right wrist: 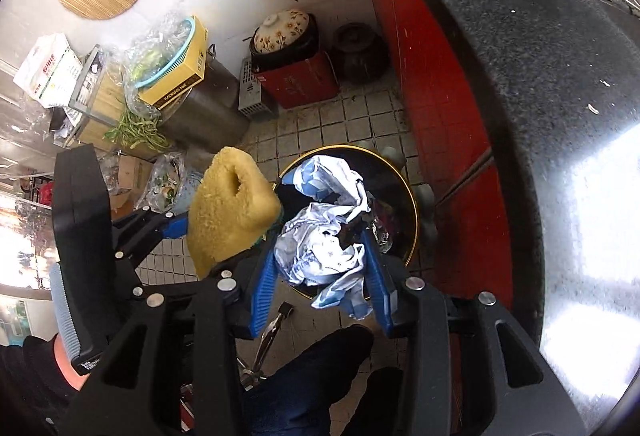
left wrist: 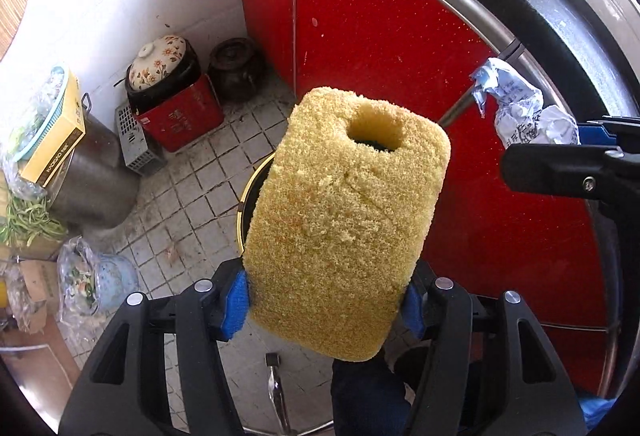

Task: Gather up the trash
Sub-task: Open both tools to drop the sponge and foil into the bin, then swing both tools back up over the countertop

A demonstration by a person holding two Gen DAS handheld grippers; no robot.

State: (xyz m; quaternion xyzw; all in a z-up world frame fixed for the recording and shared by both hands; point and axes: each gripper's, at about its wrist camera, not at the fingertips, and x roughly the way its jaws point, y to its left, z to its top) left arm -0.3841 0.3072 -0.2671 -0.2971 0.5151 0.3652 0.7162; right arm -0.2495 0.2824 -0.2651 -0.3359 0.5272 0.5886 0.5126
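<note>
My left gripper (left wrist: 326, 306) is shut on a worn yellow sponge (left wrist: 340, 224) with a hole near its top, and holds it over a black trash bin with a gold rim (left wrist: 242, 208) on the tiled floor. The sponge (right wrist: 232, 208) also shows in the right wrist view, left of the bin (right wrist: 414, 208). My right gripper (right wrist: 324, 284) is shut on a crumpled white and blue wrapper (right wrist: 324, 240), directly above the bin's opening. The wrapper (left wrist: 516, 108) and the right gripper show at the right of the left wrist view.
Red cabinet doors (left wrist: 380, 36) under a dark countertop (right wrist: 540, 76) stand right of the bin. A red box (left wrist: 180, 116) with a floral-lidded pot (left wrist: 160, 64), a brown jar (left wrist: 236, 70), a metal pot (left wrist: 92, 172) and bags of vegetables (left wrist: 32, 220) crowd the far corner.
</note>
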